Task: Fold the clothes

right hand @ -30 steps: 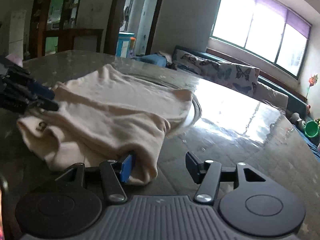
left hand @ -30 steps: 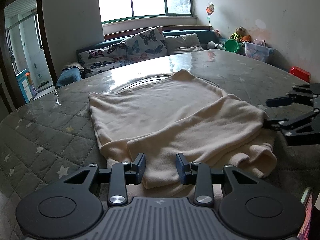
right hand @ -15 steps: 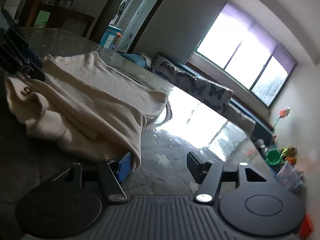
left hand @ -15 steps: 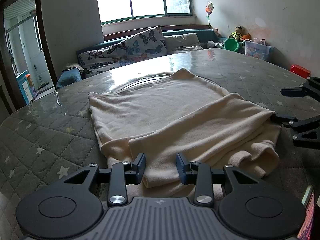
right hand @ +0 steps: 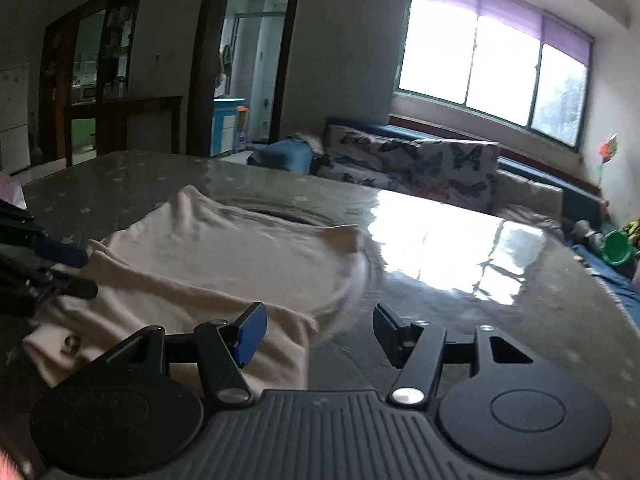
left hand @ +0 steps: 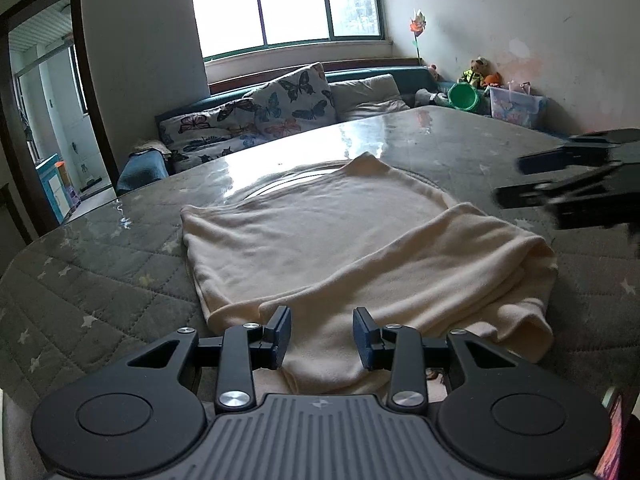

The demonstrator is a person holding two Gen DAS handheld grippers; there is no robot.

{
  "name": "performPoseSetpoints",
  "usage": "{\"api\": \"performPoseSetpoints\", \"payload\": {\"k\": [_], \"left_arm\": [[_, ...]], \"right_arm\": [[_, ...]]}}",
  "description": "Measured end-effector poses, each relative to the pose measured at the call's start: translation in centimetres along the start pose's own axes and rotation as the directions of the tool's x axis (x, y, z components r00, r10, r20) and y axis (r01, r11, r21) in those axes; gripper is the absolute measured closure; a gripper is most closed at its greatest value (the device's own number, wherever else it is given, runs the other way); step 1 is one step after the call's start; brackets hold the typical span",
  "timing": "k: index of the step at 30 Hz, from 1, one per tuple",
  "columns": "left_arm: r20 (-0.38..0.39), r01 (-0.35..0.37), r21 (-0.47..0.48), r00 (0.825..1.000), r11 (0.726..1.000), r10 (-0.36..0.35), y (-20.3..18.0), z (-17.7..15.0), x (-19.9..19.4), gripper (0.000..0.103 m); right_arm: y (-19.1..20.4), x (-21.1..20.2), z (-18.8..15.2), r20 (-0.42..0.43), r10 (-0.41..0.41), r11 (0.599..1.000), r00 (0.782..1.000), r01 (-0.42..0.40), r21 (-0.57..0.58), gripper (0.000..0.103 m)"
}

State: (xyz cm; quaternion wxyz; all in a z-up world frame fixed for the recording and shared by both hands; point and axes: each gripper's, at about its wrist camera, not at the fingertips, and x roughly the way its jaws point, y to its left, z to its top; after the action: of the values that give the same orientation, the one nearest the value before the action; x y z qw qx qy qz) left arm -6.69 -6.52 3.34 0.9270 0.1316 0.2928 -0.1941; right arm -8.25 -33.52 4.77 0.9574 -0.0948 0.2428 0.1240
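A cream garment (left hand: 328,248) lies on the round quilted table (left hand: 80,288), its near part folded over itself into a thick band. My left gripper (left hand: 322,336) hovers open just above the garment's near edge, nothing between its fingers. In the left wrist view my right gripper (left hand: 560,184) floats blurred above the table, up and to the right of the garment's right corner. From the right wrist view the garment (right hand: 224,264) spreads to the left, and my right gripper (right hand: 318,334) stands open and lifted off the cloth. The left gripper (right hand: 44,276) shows at the left edge.
A round glass turntable (left hand: 304,178) lies partly under the garment's far side. Beyond the table stand a sofa with butterfly cushions (left hand: 280,104), a green bucket (left hand: 463,96) and a clear storage box (left hand: 514,106). A doorway (right hand: 244,80) opens at the back.
My right gripper has pulled away from the garment's right corner and risen above the table, swinging its view around. The left gripper and the garment have stayed where they were.
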Motion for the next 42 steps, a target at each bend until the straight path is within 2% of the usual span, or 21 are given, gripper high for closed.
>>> {"api": "performPoseSetpoints", "payload": {"k": [4, 7, 10, 14, 18, 22, 25, 31, 36, 42], "left_arm": [[-0.017, 0.004, -0.013, 1.000, 1.000, -0.004, 0.5, -0.9, 0.6, 0.065], [-0.017, 0.004, -0.025, 1.000, 1.000, -0.005, 0.9, -0.9, 0.4, 0.064], [-0.014, 0.000, -0.016, 1.000, 1.000, 0.000, 0.8, -0.6, 0.2, 0.064], [0.014, 0.007, -0.015, 1.000, 1.000, -0.007, 0.8, 0.1, 0.2, 0.064], [-0.014, 0.012, -0.032, 1.000, 0.999, -0.013, 1.3, -0.1, 1.4, 0.063], [-0.015, 0.004, -0.038, 1.000, 0.999, -0.005, 2.0, -0.3, 0.6, 0.063], [-0.011, 0.021, 0.023, 1.000, 1.000, -0.021, 1.8, -1.0, -0.7, 0.063], [-0.007, 0.054, 0.146, 0.999, 0.988, -0.054, 1.4, -2.4, -3.4, 0.063], [-0.005, 0.098, 0.253, 0.995, 0.962, -0.101, -0.4, -3.4, -4.9, 0.063], [-0.014, 0.130, 0.342, 0.991, 0.931, -0.133, -2.2, -4.2, -4.4, 0.063]], "right_arm": [[0.2, 2.4, -0.7, -0.065, 0.002, 1.000, 0.998, -0.002, -0.003, 0.058], [-0.7, 2.6, -1.3, -0.098, -0.011, 0.999, 0.995, 0.014, 0.034, 0.057], [-1.1, 1.6, -0.9, -0.085, -0.031, 0.999, 0.996, 0.035, 0.042, 0.058], [-1.4, 1.8, 0.2, -0.050, -0.008, 0.997, 0.999, 0.011, 0.075, 0.058], [-1.2, 3.7, -0.3, -0.106, 0.000, 0.998, 0.994, 0.007, 0.063, 0.058], [-1.5, 2.7, -0.4, -0.105, 0.007, 0.999, 0.994, -0.002, 0.049, 0.058], [-1.5, 0.3, -0.2, -0.082, 0.065, 0.998, 0.994, -0.065, 0.002, 0.058], [0.1, -2.8, -0.9, -0.092, 0.192, 0.972, 0.977, -0.202, -0.119, 0.058], [1.1, -1.8, -1.9, -0.158, 0.203, 0.966, 0.966, -0.224, -0.127, 0.058], [0.6, -3.4, -1.0, -0.139, 0.213, 0.962, 0.967, -0.233, -0.143, 0.057]]}}
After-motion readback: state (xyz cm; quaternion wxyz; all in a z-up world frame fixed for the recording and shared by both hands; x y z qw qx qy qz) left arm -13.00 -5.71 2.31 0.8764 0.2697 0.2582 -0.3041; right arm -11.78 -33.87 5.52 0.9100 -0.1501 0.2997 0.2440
